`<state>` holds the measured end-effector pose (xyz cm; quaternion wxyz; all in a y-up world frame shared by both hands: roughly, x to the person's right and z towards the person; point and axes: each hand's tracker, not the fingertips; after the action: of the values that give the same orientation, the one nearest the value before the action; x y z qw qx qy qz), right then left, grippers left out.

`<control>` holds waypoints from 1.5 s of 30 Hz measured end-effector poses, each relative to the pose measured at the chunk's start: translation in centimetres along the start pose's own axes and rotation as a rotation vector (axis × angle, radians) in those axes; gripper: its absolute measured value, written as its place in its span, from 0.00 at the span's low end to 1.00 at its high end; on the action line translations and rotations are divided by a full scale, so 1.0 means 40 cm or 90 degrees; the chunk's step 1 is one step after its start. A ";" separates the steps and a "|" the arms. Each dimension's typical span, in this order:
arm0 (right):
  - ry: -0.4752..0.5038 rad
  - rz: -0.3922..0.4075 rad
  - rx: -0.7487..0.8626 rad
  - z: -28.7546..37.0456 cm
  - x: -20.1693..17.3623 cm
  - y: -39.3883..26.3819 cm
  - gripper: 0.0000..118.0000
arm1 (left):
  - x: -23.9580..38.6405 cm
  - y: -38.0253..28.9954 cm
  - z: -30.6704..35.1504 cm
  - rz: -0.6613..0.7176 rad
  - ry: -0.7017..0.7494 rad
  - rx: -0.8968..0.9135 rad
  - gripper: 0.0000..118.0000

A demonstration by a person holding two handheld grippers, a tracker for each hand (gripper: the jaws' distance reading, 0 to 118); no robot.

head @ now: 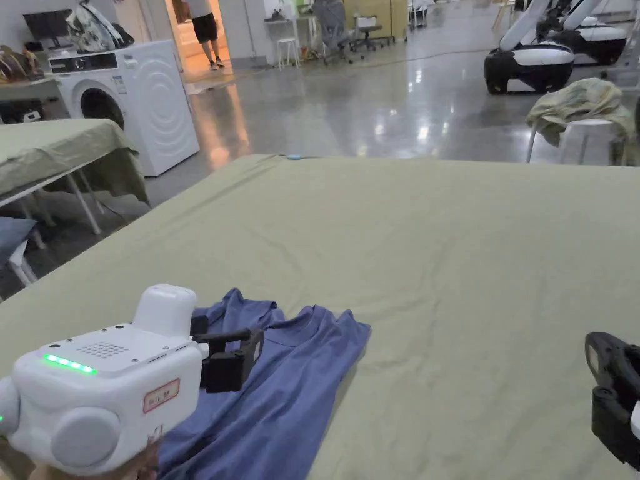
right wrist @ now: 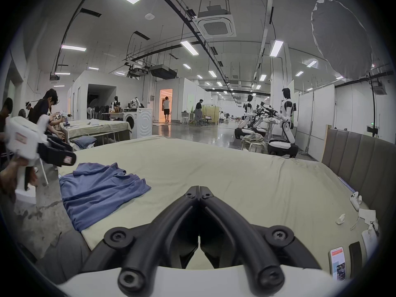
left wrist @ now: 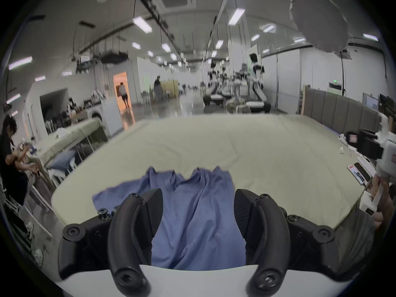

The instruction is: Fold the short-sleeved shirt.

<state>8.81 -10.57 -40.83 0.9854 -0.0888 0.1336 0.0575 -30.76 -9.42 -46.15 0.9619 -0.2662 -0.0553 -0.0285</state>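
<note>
The wide bench draped in a pale olive-green cloth [head: 437,250] takes up most of the scene, its broad flat top giving room to spread a garment out. Near its front left corner lies the blue short-sleeved knit shirt [head: 281,387], rumpled and bunched in long ridges, its lower part trailing toward the bench's near edge; it looks not yet laid flat, so the fold has probably not begun. The left gripper [left wrist: 198,207], a white housing with black jaws, hovers low over the shirt with its jaws spread wide and nothing between them (the blue cloth shows through the gap below them), which suggests it is lining up to take hold of the fabric. The right gripper [right wrist: 199,189] sits well apart from the shirt, over bare cloth toward the bench's right side, its jaws pressed together and holding nothing, likely waiting until a second corner needs holding.
</note>
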 end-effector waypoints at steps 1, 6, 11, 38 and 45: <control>0.001 -0.001 -0.007 0.001 0.006 -0.009 0.00 | -0.015 -0.004 -0.042 0.010 -0.009 -0.025 0.58; -0.024 -0.013 -0.062 0.025 0.046 -0.065 0.00 | -0.084 -0.062 -0.289 0.048 -0.003 -0.163 0.58; -0.067 -0.030 -0.113 0.047 0.102 -0.107 0.00 | -0.098 -0.129 -0.416 0.068 -0.005 -0.266 0.56; -0.137 -0.122 -0.103 0.189 0.201 -0.114 0.00 | -0.035 0.659 -0.124 0.049 0.004 0.152 0.04; -0.194 -0.114 -0.109 0.258 0.236 -0.119 0.00 | 0.397 0.511 -0.313 -0.015 -0.250 0.079 0.04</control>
<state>21.10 -12.42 -32.88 0.9843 -0.1739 -0.0308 -0.0066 -12.13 1.24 -65.27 0.9468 -0.2063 -0.2465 0.0158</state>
